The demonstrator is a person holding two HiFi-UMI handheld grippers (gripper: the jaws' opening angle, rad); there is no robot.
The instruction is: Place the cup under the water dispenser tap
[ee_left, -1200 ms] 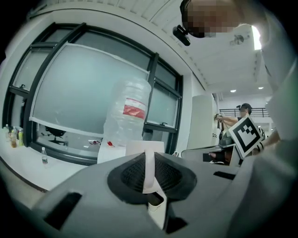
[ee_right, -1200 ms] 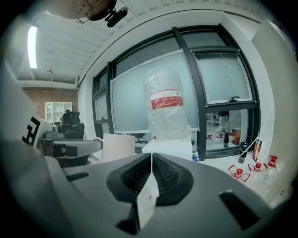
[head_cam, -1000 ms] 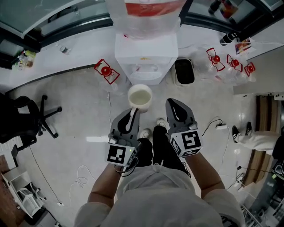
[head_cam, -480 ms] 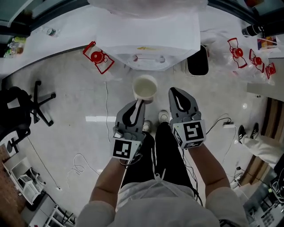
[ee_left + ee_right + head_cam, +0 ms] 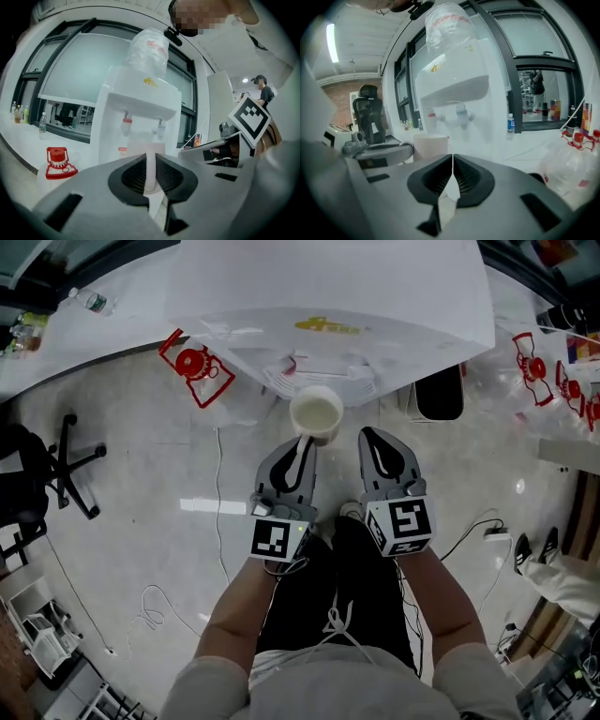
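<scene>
Pale floor [image 5: 141, 521] below; cup [image 5: 316, 414] upright, just short of dispenser [image 5: 328, 296], taps [image 5: 126, 125] higher ahead. Left gripper [image 5: 303, 442] pinches its near rim wall, keeping mouth up for filling. Right gripper [image 5: 371, 437] alongside, jaws together, empty.

No legible txt in any view.
- Water dispenser [image 5: 394, 296]: yellow logo [image 5: 330, 325] on front, too blurred to read. Small red/white sticker [image 5: 122, 151] below taps, print too small.
- Bottle [image 5: 149, 56] on top: red label band [image 5: 157, 44], illegible.
- Marker cubes, left gripper [image 5: 305, 440] cube [image 5: 280, 540] & right gripper [image 5: 368, 433] cube [image 5: 403, 523]: b/w square patterns only, no chars.
</scene>
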